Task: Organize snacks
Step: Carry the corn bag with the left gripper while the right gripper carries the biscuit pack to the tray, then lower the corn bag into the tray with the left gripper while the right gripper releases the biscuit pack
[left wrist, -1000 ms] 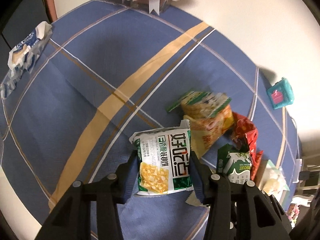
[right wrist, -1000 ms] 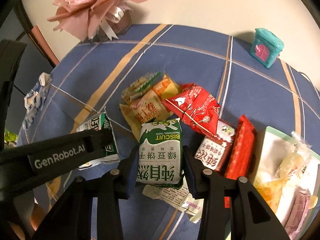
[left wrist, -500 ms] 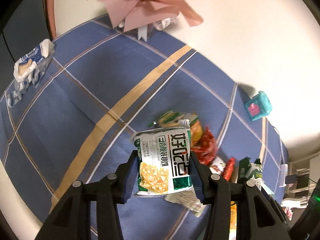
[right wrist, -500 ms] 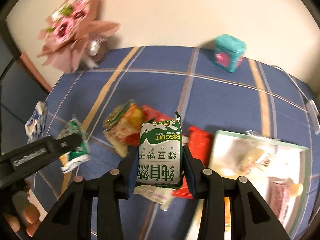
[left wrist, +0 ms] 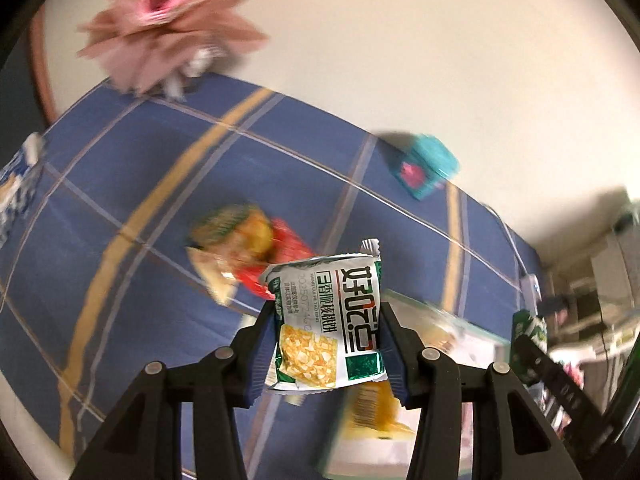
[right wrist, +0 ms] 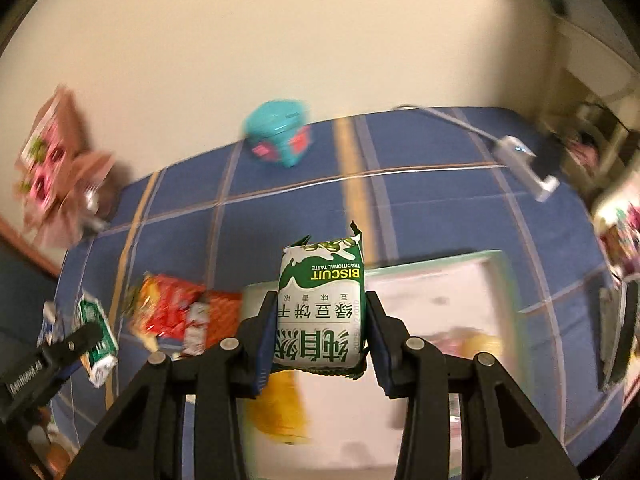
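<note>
holding a packet in each claw, i am in the middle of the carry. my left gripper [left wrist: 328, 340] is clamped on the corn snack packet [left wrist: 330, 322], both pads pressed against its side edges, the packet clear of the cloth and upright between the fingers. my right gripper [right wrist: 320, 330] is clenched the same way on the green biscuit packet [right wrist: 322, 312], its print upside down to the camera, lifted off the table.

below and just past the biscuit packet lies the white tray [right wrist: 496, 276] with a pale green rim; a few yellow and pink items already lie in it, too blurred to name. from the left wrist the same tray [left wrist: 486, 336] shows beside the corn packet, to its right.

so, as i judge it, a few snacks are already sorted, two are in the air, and neither is yet set down. a loose pile of snacks [right wrist: 172, 312], red and orange wrappers, lies on the blue plaid tablecloth [right wrist: 440, 208] left of the tray, waiting its turn.

both grippers are raised above the table and pitched down toward it, the right one over the tray's near side, the left one nearer the pile. a teal box [right wrist: 280, 134] and a pink bouquet [left wrist: 168, 20] stand far back by the wall.
</note>
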The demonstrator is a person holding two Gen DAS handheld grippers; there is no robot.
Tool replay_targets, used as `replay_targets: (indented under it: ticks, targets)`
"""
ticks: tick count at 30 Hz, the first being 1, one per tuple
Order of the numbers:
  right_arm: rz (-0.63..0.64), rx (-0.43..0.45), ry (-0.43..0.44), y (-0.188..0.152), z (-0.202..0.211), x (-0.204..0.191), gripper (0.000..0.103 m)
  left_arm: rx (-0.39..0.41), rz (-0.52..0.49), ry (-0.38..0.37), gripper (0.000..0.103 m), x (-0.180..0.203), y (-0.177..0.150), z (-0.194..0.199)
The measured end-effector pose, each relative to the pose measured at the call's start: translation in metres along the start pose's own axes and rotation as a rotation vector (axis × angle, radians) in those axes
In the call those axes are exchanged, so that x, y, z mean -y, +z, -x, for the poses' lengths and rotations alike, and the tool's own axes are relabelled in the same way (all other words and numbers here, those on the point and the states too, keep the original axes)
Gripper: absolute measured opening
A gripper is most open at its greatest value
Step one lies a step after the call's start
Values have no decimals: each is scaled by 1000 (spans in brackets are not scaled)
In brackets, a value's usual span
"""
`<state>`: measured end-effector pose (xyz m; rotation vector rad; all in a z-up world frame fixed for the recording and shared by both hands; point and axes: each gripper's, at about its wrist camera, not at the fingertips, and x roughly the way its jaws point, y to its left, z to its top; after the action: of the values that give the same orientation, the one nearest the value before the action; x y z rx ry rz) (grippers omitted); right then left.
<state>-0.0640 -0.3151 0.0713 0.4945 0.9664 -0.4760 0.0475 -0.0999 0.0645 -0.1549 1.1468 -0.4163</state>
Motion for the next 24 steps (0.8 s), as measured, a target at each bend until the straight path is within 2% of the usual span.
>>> replay_targets:
  ticks: [7, 13, 24]
  targets:
    - [-132, 42, -85, 6, 25, 75, 43, -67, -150, -55, 51, 75, -27, -19]
    - [-182, 37, -99, 4, 27, 106, 43, -111, -261, -42, 51, 119, -52, -35]
    - [-154, -21, -50, -2, -7, 101, 43, -179, -320, 19, 51, 133, -75, -69]
